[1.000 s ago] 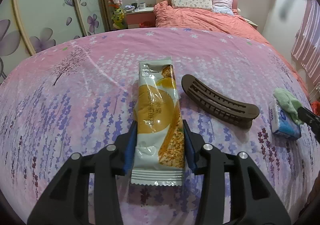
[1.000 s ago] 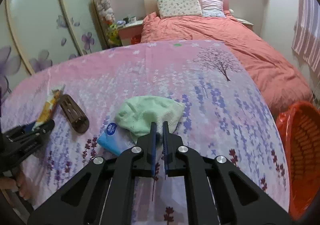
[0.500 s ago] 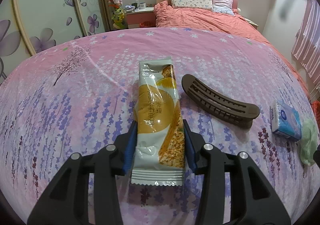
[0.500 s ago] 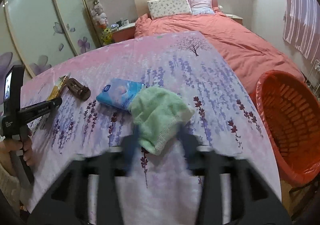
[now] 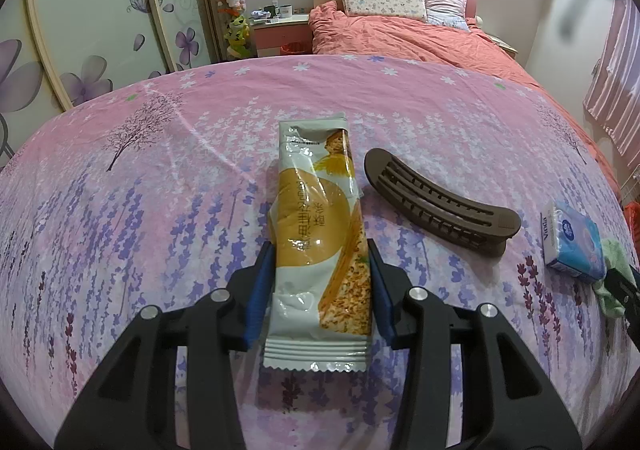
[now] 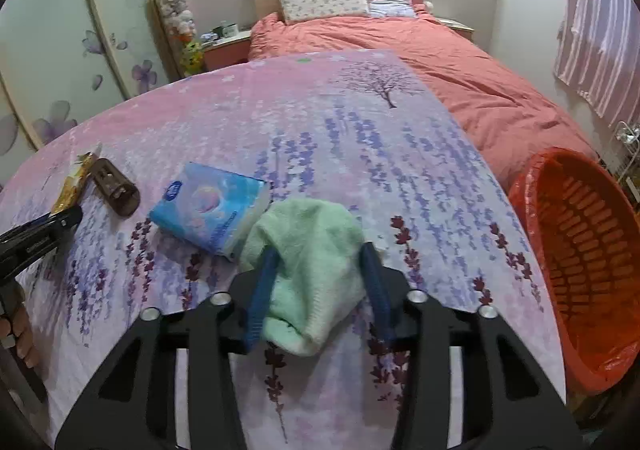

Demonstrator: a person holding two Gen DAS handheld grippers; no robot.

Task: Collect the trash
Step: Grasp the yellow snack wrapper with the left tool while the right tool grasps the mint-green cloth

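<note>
Both grippers straddle their items, neither one clamped yet.
We see the risk on the left: the glossy yellow-and-white snack wrapper [image 5: 320, 246] is thin and slick, so the left gripper [image 5: 320, 282] may buckle it or slide off; its jaws stand apart with the wrapper lying flat between them, pads just beside its edges, contact unclear. On the right, the right gripper [image 6: 320, 286] is spread around the soft mint-green cloth [image 6: 310, 262], which touches the blue tissue pack [image 6: 212, 210] and could drag it. The brown curved plastic hair clip [image 5: 440, 202] lies near the wrapper. The red plastic basket [image 6: 576, 250] waits beside the floral pink tablecloth [image 6: 360, 138].
</note>
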